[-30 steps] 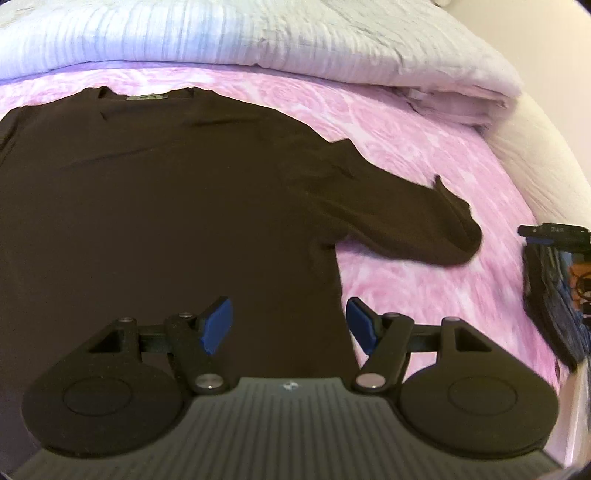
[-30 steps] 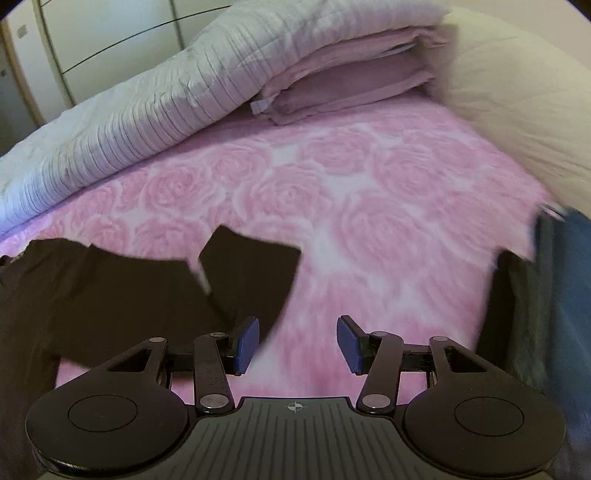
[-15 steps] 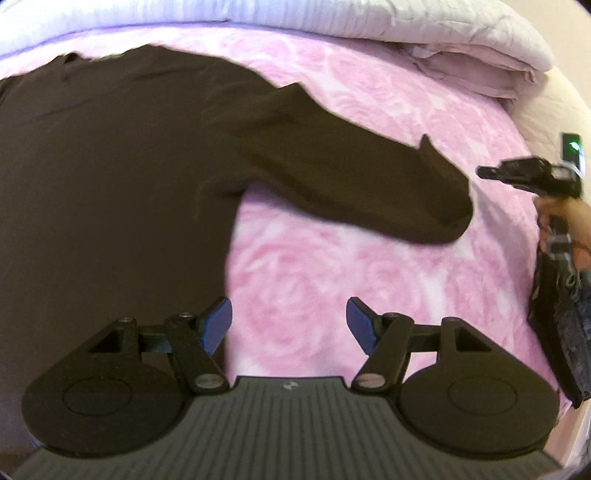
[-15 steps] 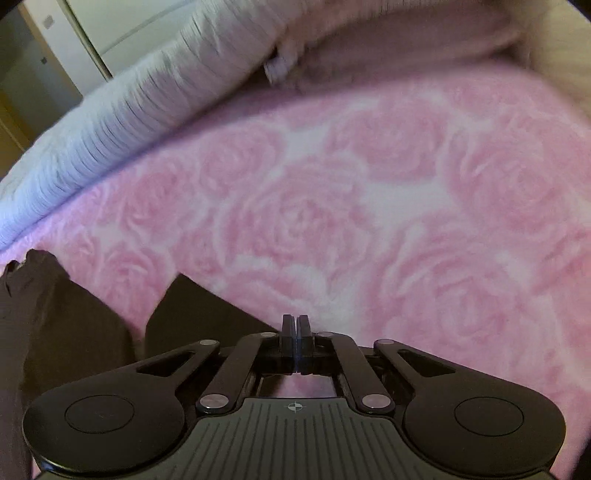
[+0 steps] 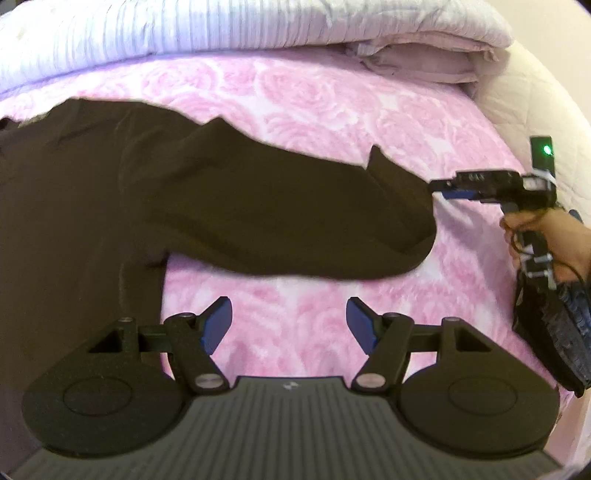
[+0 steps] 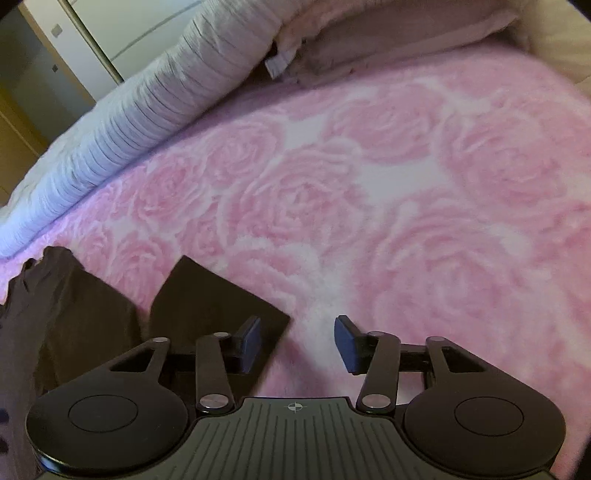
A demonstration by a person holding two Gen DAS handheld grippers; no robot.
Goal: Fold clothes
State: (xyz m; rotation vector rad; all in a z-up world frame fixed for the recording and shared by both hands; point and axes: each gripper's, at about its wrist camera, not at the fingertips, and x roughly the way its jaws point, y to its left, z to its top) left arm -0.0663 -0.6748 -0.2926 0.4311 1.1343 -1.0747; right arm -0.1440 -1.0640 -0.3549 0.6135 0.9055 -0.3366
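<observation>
Left tongs [image 5: 288, 325] gape wide over pink bedspread [image 5: 332, 110], dark shirt [image 5: 74, 206] just left of them; right tongs [image 6: 297, 345] are opening, empty, its sleeve cuff [image 6: 207, 295] under their left pad.

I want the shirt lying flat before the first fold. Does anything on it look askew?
Yes. The dark shirt's sleeve has its cuff end doubled back on itself, one corner sticking up, on the pink rose blanket. The right gripper, jaws opening and empty, is just beside it.

Pink rose bedspread [image 6: 369, 192], perhaps wardrobe [image 6: 110, 29]
</observation>
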